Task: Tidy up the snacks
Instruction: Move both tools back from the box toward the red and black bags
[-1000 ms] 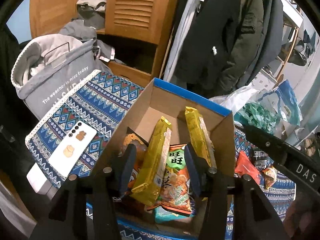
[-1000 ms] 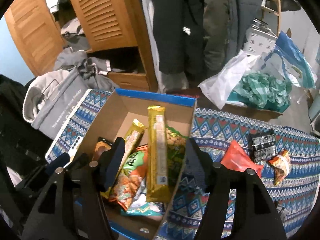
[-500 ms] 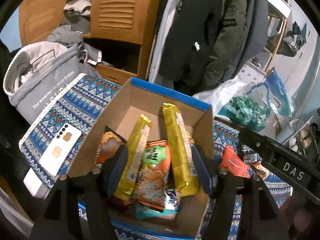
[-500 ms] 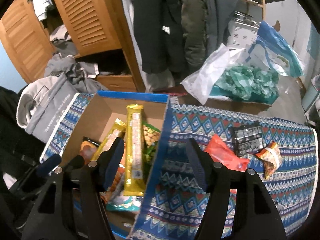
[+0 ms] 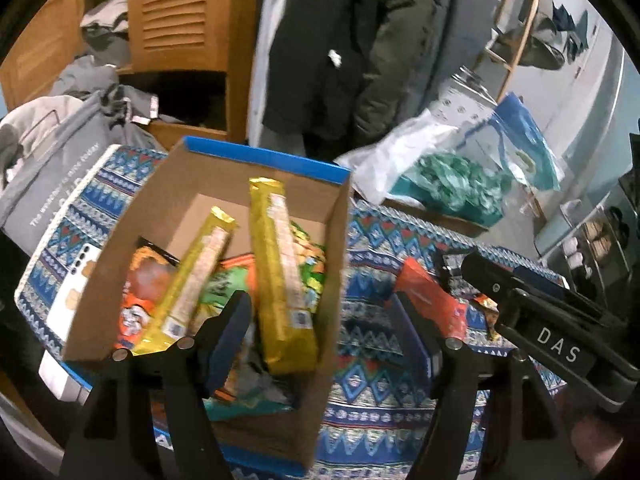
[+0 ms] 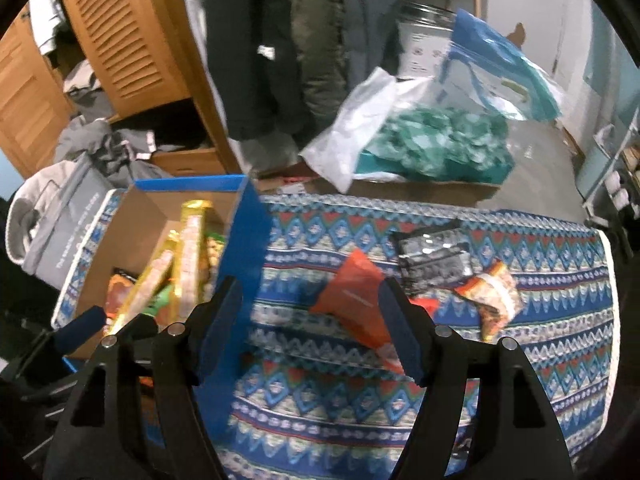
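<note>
At the centre-left of the left wrist view, the cardboard box point(image 5: 168, 216) holds yellow snack bars point(image 5: 280, 272) and other packets; the left tongs point(image 5: 324, 340), empty, have just been opening, straddling its right wall. In the right wrist view, lower centre, the right tongs point(image 6: 308, 332) have also been opening, empty, above the patterned counter point(image 6: 540, 280), an orange packet point(image 6: 352, 296) beyond them.

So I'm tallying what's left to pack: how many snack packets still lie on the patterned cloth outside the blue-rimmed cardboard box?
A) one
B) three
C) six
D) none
B: the right wrist view shows an orange-red packet, a black packet and a small orange-and-white packet lying on the patterned cloth beside the blue-rimmed cardboard box.
</note>
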`<move>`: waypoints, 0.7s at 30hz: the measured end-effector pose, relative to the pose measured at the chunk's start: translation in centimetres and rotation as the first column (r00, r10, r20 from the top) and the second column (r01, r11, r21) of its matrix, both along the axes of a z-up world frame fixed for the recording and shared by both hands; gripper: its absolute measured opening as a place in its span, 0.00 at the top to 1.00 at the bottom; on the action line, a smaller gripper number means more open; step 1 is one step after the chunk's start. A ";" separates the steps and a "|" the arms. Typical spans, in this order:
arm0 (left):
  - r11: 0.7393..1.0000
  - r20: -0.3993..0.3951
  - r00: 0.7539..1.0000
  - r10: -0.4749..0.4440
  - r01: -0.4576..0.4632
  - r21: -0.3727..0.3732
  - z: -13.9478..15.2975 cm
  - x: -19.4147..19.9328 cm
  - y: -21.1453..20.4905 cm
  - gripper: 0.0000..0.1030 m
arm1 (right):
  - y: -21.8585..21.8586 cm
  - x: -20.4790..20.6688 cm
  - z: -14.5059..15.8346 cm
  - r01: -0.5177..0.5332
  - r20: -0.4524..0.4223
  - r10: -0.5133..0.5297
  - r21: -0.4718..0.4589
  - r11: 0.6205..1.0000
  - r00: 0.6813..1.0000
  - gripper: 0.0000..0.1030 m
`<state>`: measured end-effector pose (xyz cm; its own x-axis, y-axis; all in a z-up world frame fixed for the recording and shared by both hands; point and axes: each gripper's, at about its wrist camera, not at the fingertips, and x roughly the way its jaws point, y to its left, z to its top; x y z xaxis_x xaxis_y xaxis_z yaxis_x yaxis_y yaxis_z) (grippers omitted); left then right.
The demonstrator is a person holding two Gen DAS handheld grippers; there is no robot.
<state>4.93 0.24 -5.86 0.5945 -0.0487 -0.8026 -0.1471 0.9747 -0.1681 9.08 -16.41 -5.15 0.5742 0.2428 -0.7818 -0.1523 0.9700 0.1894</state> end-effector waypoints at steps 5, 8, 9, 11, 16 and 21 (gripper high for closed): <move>0.999 -0.021 0.999 -0.036 0.036 0.010 -0.7 0.5 -2.5 0.30 | -3.1 0.4 -1.1 0.051 -0.019 -0.051 -0.005 0.999 0.998 0.31; 0.999 -0.047 0.998 -0.049 0.049 0.006 -1.3 1.0 -3.7 0.30 | -5.1 0.6 -2.1 0.085 -0.035 -0.086 -0.009 0.996 0.996 0.31; 0.999 -0.054 0.997 -0.051 0.052 0.007 -1.5 1.2 -4.0 0.30 | -5.5 0.6 -2.2 0.092 -0.039 -0.093 -0.011 0.996 0.995 0.31; 0.998 -0.071 0.996 -0.053 0.054 0.012 -2.0 1.6 -4.8 0.30 | -6.7 0.8 -2.9 0.112 -0.050 -0.112 -0.013 0.994 0.992 0.31; 0.997 -0.100 0.993 -0.066 0.069 0.026 -3.3 2.6 -6.8 0.30 | -8.8 1.9 -4.4 0.131 -0.075 -0.133 -0.025 0.991 0.988 0.31; 0.995 -0.120 0.990 -0.074 0.081 0.058 -4.6 3.8 -8.7 0.29 | -10.0 3.4 -6.4 0.139 -0.097 -0.144 -0.062 0.988 0.985 0.31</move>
